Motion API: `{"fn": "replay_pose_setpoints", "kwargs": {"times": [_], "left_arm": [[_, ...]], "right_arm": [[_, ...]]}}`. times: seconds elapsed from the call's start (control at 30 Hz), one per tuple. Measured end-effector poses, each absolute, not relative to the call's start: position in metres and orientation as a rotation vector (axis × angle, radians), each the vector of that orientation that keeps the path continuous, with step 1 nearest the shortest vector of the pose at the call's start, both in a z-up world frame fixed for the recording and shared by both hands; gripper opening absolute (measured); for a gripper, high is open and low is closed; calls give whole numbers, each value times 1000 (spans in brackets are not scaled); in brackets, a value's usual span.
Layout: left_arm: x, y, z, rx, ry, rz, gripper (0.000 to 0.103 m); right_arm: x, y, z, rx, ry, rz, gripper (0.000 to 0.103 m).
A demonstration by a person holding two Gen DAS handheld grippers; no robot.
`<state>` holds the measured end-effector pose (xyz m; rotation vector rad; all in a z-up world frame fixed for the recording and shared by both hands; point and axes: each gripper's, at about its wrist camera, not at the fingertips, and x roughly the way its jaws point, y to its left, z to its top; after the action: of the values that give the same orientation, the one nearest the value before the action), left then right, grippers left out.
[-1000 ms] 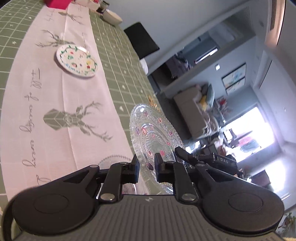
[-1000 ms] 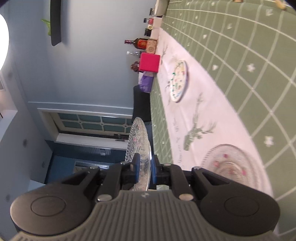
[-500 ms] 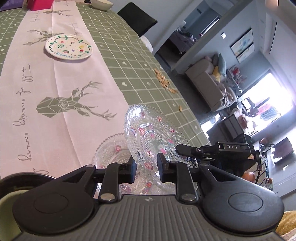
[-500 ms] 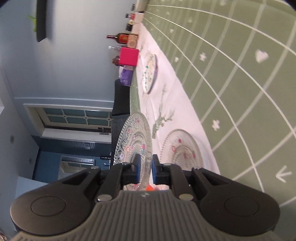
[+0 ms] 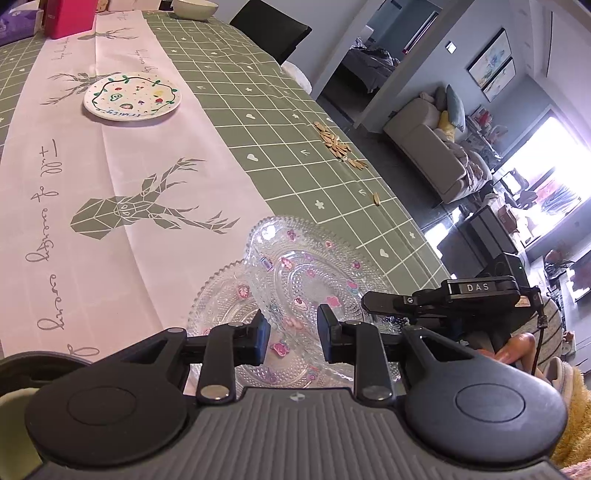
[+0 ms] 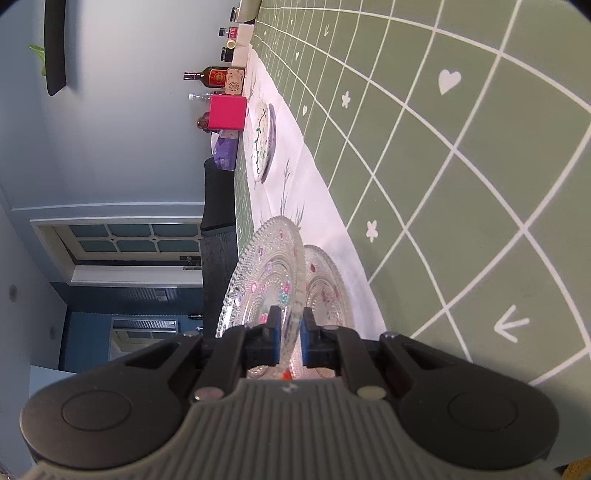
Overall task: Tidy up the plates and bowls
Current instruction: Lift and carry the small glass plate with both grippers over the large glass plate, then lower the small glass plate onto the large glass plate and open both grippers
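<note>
Bright daylight floods both views; the window (image 5: 554,173) is blown out white. Fisheye bending curves the surface (image 6: 443,184) grid, corners darken, and focus stays sharp with soft shadows.

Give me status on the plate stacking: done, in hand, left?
Done: nothing stacked yet. In hand: right gripper is shut on the large glass plate, tilted over the smaller glass plate on the runner; left gripper is opening, gripping nothing. Left: set it down, then the painted plate and far bowl.
</note>
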<state>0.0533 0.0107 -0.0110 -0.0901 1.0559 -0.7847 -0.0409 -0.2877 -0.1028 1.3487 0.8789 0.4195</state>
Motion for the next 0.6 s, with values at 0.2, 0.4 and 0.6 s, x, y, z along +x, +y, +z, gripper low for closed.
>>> {"fn": "replay_pose_setpoints", "kwargs": {"times": [0.2,0.4,0.6], "left_arm": [[51,6,-13,-38,1041,-763,31],[53,5,-12,-39,1050,-744,31],[50,3,-13,5,1040,-732,31]], "right_arm": [[-46,-292,-106,1334,888,404,8],[-46,-295,-106,1339,883,406,8],[-48,-296,-106,1330,881,396,8]]}}
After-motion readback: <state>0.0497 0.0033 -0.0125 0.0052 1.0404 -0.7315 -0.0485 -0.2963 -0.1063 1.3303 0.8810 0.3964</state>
